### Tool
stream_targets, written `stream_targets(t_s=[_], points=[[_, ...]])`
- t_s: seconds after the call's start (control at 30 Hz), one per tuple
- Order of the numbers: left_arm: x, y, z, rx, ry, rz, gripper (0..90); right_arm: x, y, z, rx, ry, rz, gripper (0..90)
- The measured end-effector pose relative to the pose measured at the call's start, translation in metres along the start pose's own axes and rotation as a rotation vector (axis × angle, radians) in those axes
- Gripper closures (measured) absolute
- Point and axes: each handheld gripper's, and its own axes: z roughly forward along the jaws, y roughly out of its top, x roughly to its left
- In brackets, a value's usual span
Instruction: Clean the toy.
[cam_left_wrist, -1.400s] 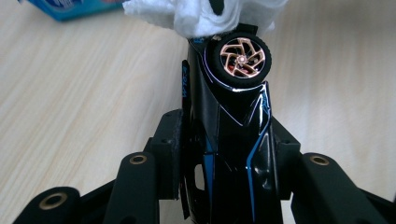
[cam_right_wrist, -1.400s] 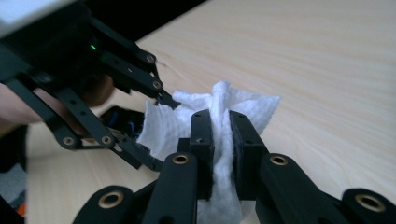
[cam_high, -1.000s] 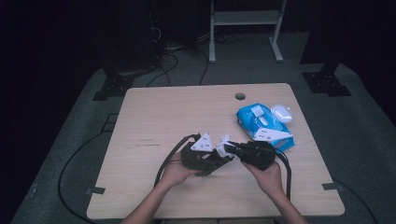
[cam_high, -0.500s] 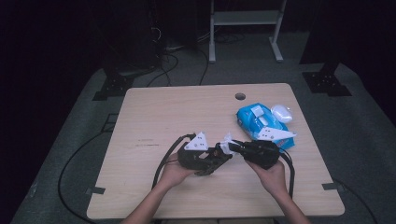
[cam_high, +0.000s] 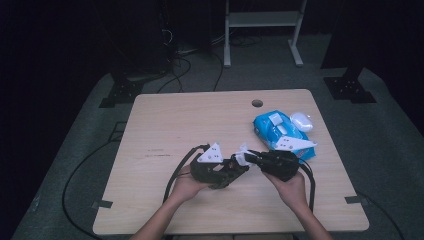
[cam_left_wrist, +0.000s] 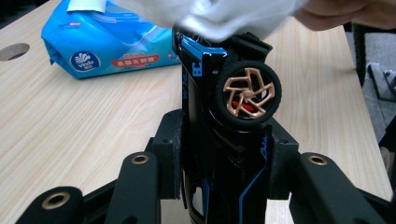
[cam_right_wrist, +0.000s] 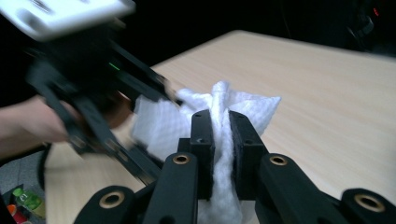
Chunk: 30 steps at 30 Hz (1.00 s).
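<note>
Table (cam_high: 165, 125) carries 1 wipes pack (cam_high: 277, 132); left hand-held gripper (cam_left_wrist: 224, 154) clamps 1 toy car (cam_left_wrist: 233, 107), right hand-held gripper (cam_right_wrist: 220, 140) pinches 1 wipe (cam_right_wrist: 233, 112).

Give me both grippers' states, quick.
Left gripper: closed on the toy car.
Right gripper: closed on the white wipe.

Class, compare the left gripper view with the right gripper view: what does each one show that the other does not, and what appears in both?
Left gripper view alone: a black toy car with blue trim clamped between its jaws, a copper-spoked wheel, and the blue wipes pack lying on the table.

Right gripper view alone: the right gripper pinching a bunched white wipe, and the left gripper's frame, blurred.

Both: that white wipe, draped on the car's upper end, and the light wooden table.
</note>
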Motion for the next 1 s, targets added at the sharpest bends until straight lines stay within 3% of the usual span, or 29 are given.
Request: stream_targets(t_s=[0.13, 0.33, 0.47, 0.57, 0.63, 0.83, 1.0], points=[[-0.001, 0.000, 0.001, 0.014, 0.009, 0.018, 57.7, -0.007, -0.006, -0.001, 0.003, 0.009, 0.042, 80.8], [-0.004, 0.001, 0.006, 0.012, -0.009, 0.015, 57.7, 0.013, 0.010, 0.002, -0.034, 0.074, -0.014, 80.8], [-0.003, 0.001, 0.002, 0.023, 0.014, 0.022, 57.7, 0.006, 0.003, 0.002, -0.026, 0.048, -0.002, 80.8], [0.001, -0.001, 0.001, 0.009, 0.005, 0.001, 57.7, -0.004, -0.005, 0.001, 0.007, 0.005, 0.019, 80.8], [0.000, -0.001, 0.002, 0.019, 0.016, 0.010, 57.7, -0.006, -0.006, 0.001, 0.006, 0.011, 0.034, 80.8], [-0.001, 0.000, 0.005, 0.015, 0.008, 0.010, 57.7, 0.007, 0.004, 0.004, -0.018, 0.041, -0.011, 80.8], [0.001, -0.001, 0.001, 0.017, 0.011, 0.005, 57.7, -0.003, -0.005, 0.003, -0.003, 0.018, 0.021, 80.8]])
